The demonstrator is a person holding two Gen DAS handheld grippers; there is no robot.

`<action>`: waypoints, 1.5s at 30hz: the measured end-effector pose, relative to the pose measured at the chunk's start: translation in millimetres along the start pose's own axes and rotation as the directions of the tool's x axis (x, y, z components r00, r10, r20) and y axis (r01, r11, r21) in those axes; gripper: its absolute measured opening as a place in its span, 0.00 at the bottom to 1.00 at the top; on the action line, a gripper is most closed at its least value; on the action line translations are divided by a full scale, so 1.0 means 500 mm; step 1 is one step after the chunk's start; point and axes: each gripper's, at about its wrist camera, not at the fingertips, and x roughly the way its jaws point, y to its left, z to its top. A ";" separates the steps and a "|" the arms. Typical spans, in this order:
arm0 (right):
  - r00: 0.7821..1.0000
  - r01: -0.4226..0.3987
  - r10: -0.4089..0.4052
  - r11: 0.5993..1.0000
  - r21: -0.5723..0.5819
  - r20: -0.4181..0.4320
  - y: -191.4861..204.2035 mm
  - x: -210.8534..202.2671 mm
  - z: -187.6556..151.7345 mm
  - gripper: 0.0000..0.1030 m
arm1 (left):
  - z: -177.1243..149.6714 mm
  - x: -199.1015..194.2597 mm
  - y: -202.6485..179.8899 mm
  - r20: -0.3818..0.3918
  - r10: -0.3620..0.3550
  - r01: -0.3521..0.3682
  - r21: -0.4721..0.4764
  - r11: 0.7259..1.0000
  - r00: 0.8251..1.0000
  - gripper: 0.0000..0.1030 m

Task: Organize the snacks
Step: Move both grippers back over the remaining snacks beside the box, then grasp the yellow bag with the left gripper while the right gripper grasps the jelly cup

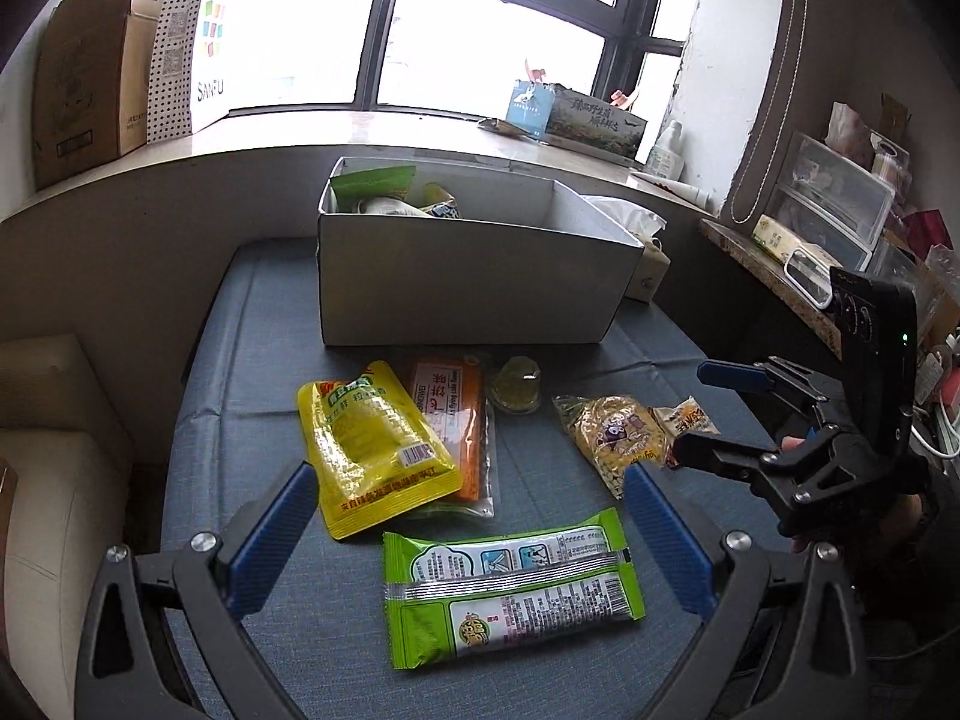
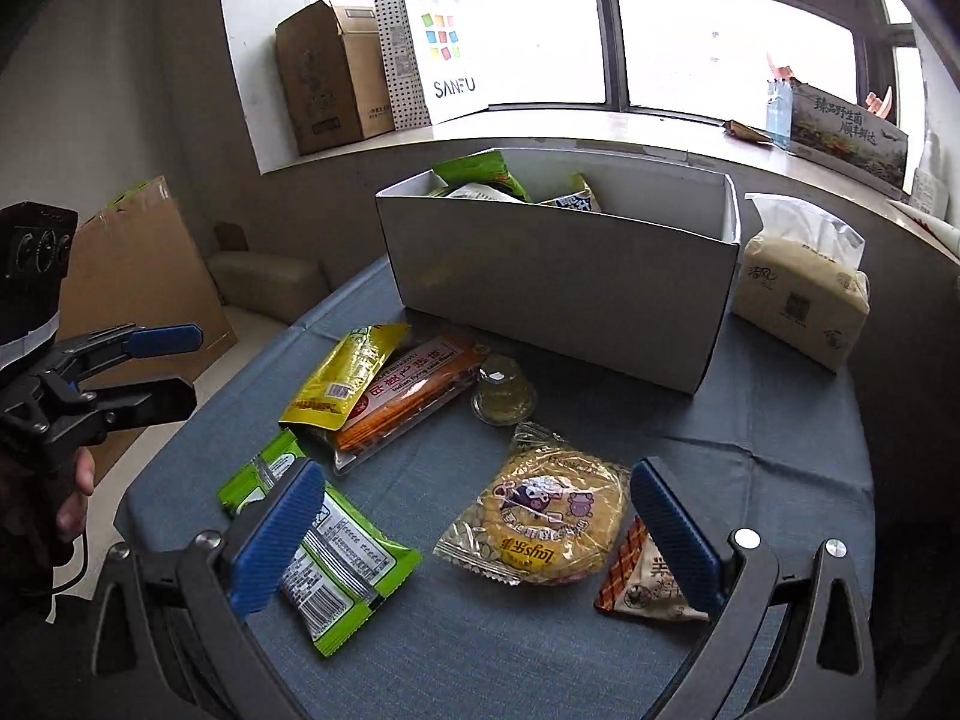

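Both grippers spread wide, empty. Left gripper [image 1: 468, 531] above green snack pack [image 1: 510, 585]; right gripper [image 2: 474, 531] above yellow cake pack [image 2: 540, 522]. White box [image 1: 474, 276] far, partly filled, on blue table [image 1: 240, 408].

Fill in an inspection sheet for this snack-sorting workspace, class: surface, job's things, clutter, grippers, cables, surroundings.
Surface: blue tablecloth, creased.
Job's things: white box already holds some packets; outside lie yellow pouch, orange cracker pack, jelly cup, green packet, round cake packet, small triangular packet.
Clutter: tissue pack beside the box.
Grippers: left gripper open, empty; right gripper open, empty.
Cables: white cable at the right edge.
Surroundings: windowsill with cardboard box, SANFU bag.
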 end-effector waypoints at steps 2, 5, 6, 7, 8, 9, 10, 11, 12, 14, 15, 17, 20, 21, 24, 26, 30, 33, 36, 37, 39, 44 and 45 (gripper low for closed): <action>1.000 -0.010 0.009 1.000 -0.007 -0.028 0.004 0.038 0.026 1.00 | -0.001 0.001 0.004 -0.003 0.005 -0.005 -0.008 1.000 1.000 1.00; 0.998 0.004 -0.005 1.000 -0.023 -0.061 0.009 0.093 0.060 1.00 | -0.002 -0.001 0.012 -0.007 0.014 -0.014 -0.022 1.000 1.000 1.00; 0.998 0.000 -0.002 1.000 -0.023 -0.066 0.009 0.110 0.070 1.00 | -0.002 -0.003 0.014 -0.005 0.012 -0.012 -0.025 1.000 1.000 1.00; 0.997 -0.005 0.003 1.000 -0.025 -0.080 0.009 0.129 0.079 1.00 | -0.002 -0.004 0.015 -0.004 0.011 -0.011 -0.025 1.000 1.000 1.00; 0.995 -0.005 0.002 1.000 -0.026 -0.101 0.008 0.148 0.087 1.00 | -0.002 -0.005 0.016 -0.004 0.016 -0.016 -0.027 1.000 1.000 1.00; 0.993 0.005 -0.008 1.000 -0.029 -0.116 0.007 0.165 0.093 1.00 | -0.002 -0.006 0.018 -0.002 0.021 -0.021 -0.028 0.999 1.000 1.00; 0.992 0.011 -0.014 0.999 -0.030 -0.127 0.006 0.182 0.099 1.00 | -0.002 -0.008 0.019 0.000 0.020 -0.020 -0.029 0.999 1.000 1.00; 0.989 0.010 -0.015 1.000 -0.030 -0.146 0.004 0.198 0.101 1.00 | -0.003 -0.010 0.021 0.001 0.017 -0.017 -0.031 0.999 1.000 1.00; 0.987 0.016 -0.020 0.999 -0.027 -0.159 0.001 0.211 0.102 1.00 | -0.004 -0.011 0.023 0.001 0.018 -0.018 -0.034 0.999 1.000 1.00; 0.980 0.041 -0.042 0.999 -0.008 -0.192 -0.006 0.235 0.100 1.00 | -0.006 -0.012 0.027 0.002 0.021 -0.021 -0.038 0.999 1.000 1.00; 0.977 0.050 -0.048 0.999 0.005 -0.207 -0.011 0.246 0.098 1.00 | -0.007 -0.012 0.030 0.000 0.022 -0.022 -0.044 0.999 1.000 1.00; 0.978 0.048 -0.041 0.998 0.030 -0.206 -0.017 0.255 0.093 1.00 | -0.011 -0.009 0.035 -0.003 0.020 -0.020 -0.054 0.998 1.000 1.00; 0.973 0.068 -0.060 0.997 0.025 -0.224 -0.015 0.269 0.085 0.87 | -0.015 -0.002 0.039 -0.011 0.018 -0.018 -0.063 0.998 1.000 1.00; 0.969 0.076 -0.071 0.997 0.014 -0.236 -0.013 0.275 0.083 0.73 | -0.018 0.001 0.038 -0.014 0.017 -0.018 -0.064 0.998 1.000 1.00; 0.965 0.095 -0.094 0.995 -0.005 -0.246 -0.012 0.286 0.081 0.51 | -0.021 0.007 0.036 -0.021 0.015 -0.016 -0.069 0.998 1.000 1.00; 0.965 0.092 -0.089 0.996 -0.001 -0.246 -0.017 0.284 0.081 0.40 | -0.023 0.012 0.035 -0.027 0.014 -0.015 -0.068 0.998 1.000 1.00; 0.971 0.084 -0.078 0.996 0.019 -0.227 -0.028 0.264 0.073 0.40 | -0.029 0.026 0.042 -0.047 0.016 -0.020 -0.083 0.996 0.999 1.00; 0.981 0.063 -0.050 0.996 0.064 -0.187 -0.042 0.226 0.068 0.40 | -0.030 0.049 0.059 -0.076 0.008 -0.017 -0.117 0.993 0.997 1.00; 0.991 0.046 -0.034 0.995 0.089 -0.132 -0.046 0.168 0.058 0.40 | -0.019 0.087 0.081 -0.118 0.015 -0.033 -0.149 0.988 0.993 1.00; 0.992 0.044 -0.033 0.995 0.093 -0.119 -0.047 0.146 0.052 0.40 | -0.012 0.101 0.088 -0.133 0.027 -0.049 -0.160 0.986 0.991 1.00; 0.996 0.037 -0.029 0.994 0.099 -0.085 -0.045 0.104 0.040 0.40 | 0.005 0.128 0.106 -0.149 0.023 -0.052 -0.199 0.979 0.989 1.00; 0.997 0.076 -0.077 0.993 0.090 0.005 -0.030 0.013 0.011 0.40 | 0.046 0.201 0.136 -0.207 0.045 -0.099 -0.258 0.961 0.977 1.00; 0.997 0.078 -0.080 0.992 0.099 0.021 -0.031 -0.001 0.007 0.40 | 0.051 0.217 0.140 -0.225 0.056 -0.115 -0.257 0.960 0.973 1.00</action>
